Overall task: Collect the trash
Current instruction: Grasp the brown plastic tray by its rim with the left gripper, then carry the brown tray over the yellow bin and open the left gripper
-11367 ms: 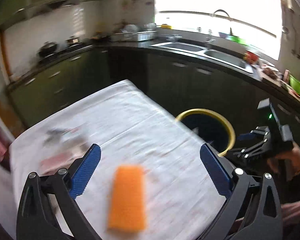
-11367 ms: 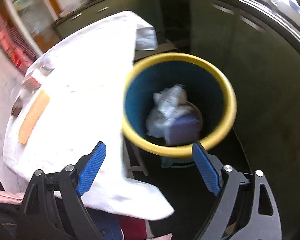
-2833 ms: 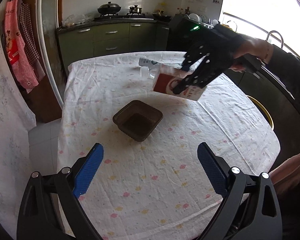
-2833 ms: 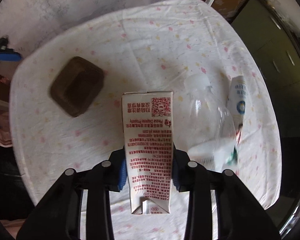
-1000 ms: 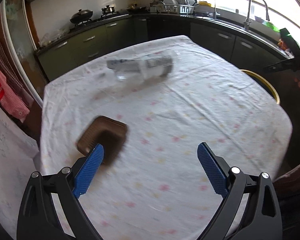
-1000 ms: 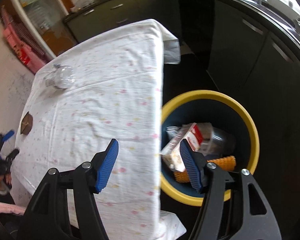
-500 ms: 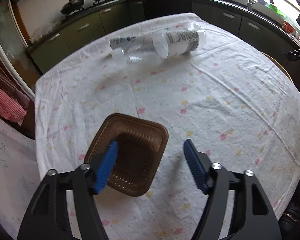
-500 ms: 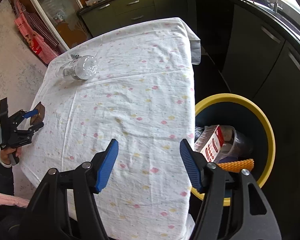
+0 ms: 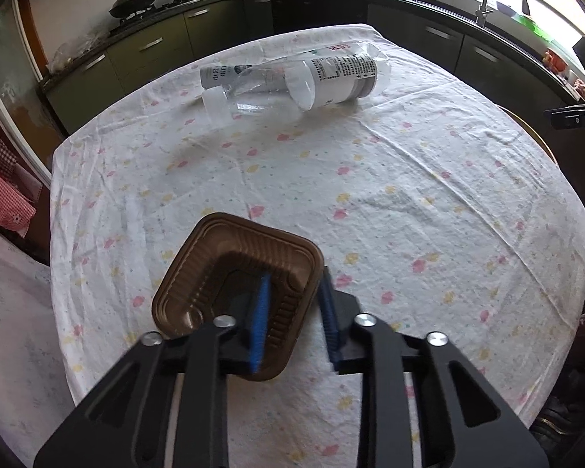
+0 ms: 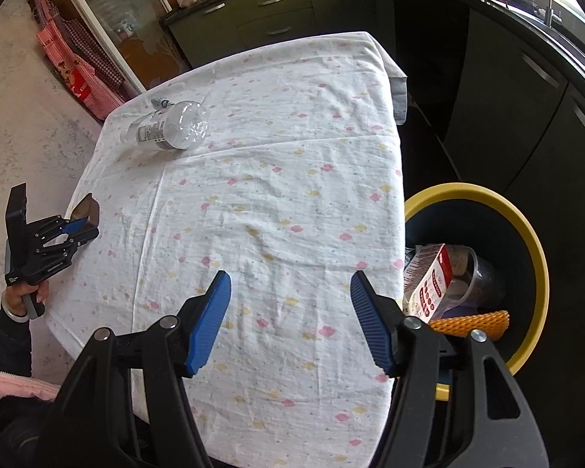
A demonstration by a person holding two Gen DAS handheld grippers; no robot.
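Note:
A brown plastic tray (image 9: 222,265) sits on the flowered tablecloth (image 9: 409,195) near its front left edge. My left gripper (image 9: 292,312) straddles the tray's right wall, one pad inside and one outside, and its jaws are closing on that wall. Two clear plastic bottles (image 9: 331,74) lie together at the table's far side. In the right wrist view the tray (image 10: 85,208) and left gripper (image 10: 78,226) show at the far left. My right gripper (image 10: 290,312) hangs open above the cloth with nothing between its pads. Beside it stands the yellow-rimmed bin (image 10: 526,241).
The bin holds a red and white carton (image 10: 429,284), a clear cup and an orange foam net (image 10: 472,323). Dark kitchen cabinets (image 10: 507,97) line the far side behind the bin. A person's hand (image 10: 19,296) holds the left gripper at the table's edge.
The left gripper came down over the brown tray and its jaws went from wide open to narrow around the tray's right wall. The right gripper drifted from over the bin toward the table.

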